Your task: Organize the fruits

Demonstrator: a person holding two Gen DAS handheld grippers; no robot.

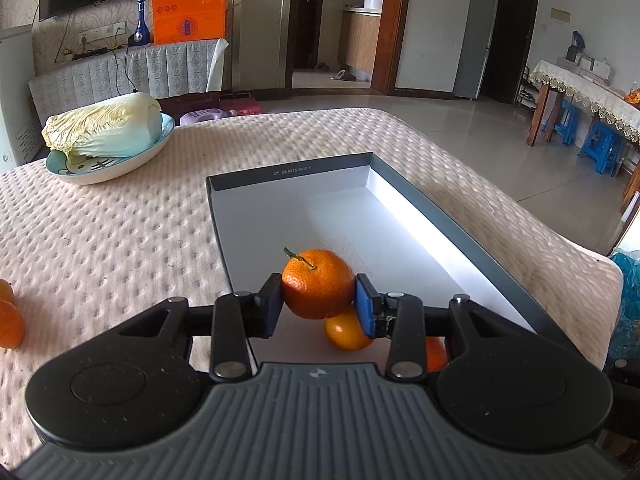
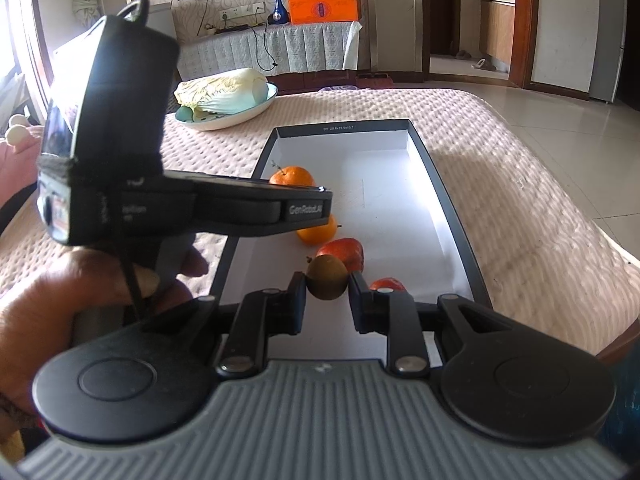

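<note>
A stemmed orange [image 1: 318, 284] is pinched by the left hand-held gripper [image 1: 320, 306] above the near end of the open box [image 1: 460, 224]. A brown fruit [image 2: 327, 277] is pinched by the right hand-held gripper [image 2: 327, 300] over the same box. 1 orange [image 1: 346, 330] and 2 red fruits [image 2: 344, 254] are lying inside. 2 oranges [image 1: 8, 312] are left on the counter [image 1: 120, 248].

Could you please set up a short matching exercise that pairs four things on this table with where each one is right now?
Things:
1. stemmed orange
2. brown fruit
3. cabbage
4. red fruit

Places:
A. lying in the box
B. on the plate
C. in the right gripper
D. in the left gripper

Pairs: 1-D, 2-C, 3-B, 4-A
</note>
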